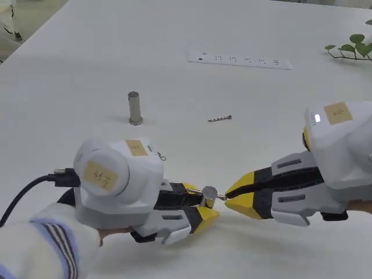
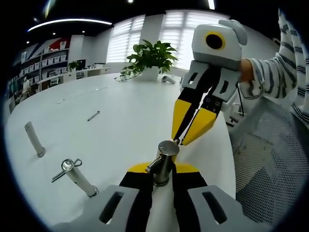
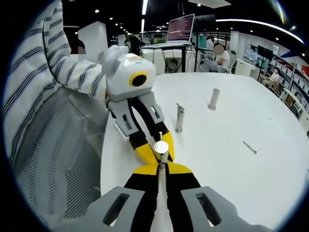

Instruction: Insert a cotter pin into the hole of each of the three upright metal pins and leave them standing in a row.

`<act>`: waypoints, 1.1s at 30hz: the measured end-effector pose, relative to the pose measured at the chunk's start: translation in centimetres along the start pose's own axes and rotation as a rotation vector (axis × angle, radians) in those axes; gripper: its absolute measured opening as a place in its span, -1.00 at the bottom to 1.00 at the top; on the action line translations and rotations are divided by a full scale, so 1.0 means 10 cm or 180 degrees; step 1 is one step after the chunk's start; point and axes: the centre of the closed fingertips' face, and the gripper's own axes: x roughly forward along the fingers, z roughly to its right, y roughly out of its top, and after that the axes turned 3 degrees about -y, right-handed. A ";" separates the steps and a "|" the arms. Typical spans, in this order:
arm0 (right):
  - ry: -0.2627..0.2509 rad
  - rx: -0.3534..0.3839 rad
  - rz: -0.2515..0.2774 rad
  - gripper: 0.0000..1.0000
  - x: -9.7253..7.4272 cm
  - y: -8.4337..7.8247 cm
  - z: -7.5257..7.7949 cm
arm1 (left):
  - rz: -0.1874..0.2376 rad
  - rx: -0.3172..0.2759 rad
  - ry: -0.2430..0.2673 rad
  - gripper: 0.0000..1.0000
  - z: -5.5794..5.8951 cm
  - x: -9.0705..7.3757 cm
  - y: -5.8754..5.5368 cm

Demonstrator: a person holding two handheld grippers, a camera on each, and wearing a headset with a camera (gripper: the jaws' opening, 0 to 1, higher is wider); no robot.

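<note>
Left hand-held gripper [image 1: 207, 201] clamps a metal pin [image 2: 163, 166]; right hand-held gripper [image 1: 226, 196] pinches a barely visible cotter pin [image 1: 221, 197].

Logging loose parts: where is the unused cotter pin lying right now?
In the head view the loose cotter pin lies flat on the table, right of the bare upright metal pin and nearer than the power strip.

White power strip [image 1: 239, 59] and leafy plant [image 1: 351, 46] on white table [image 1: 87, 58]
</note>
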 end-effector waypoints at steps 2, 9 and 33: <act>-0.0010 0.0011 -0.0008 -0.88 0.00 0.01 0.01 | -0.0006 -0.0026 0.0004 -0.74 0.00 0.00 0.00; -0.0009 -0.0053 0.0017 -0.91 0.04 0.09 -0.02 | -0.0070 0.0086 0.0038 -0.75 0.00 0.00 -0.01; -0.0001 -0.0183 0.0082 -0.58 0.18 0.18 -0.02 | -0.0091 0.0006 0.0005 -0.69 0.01 0.01 -0.03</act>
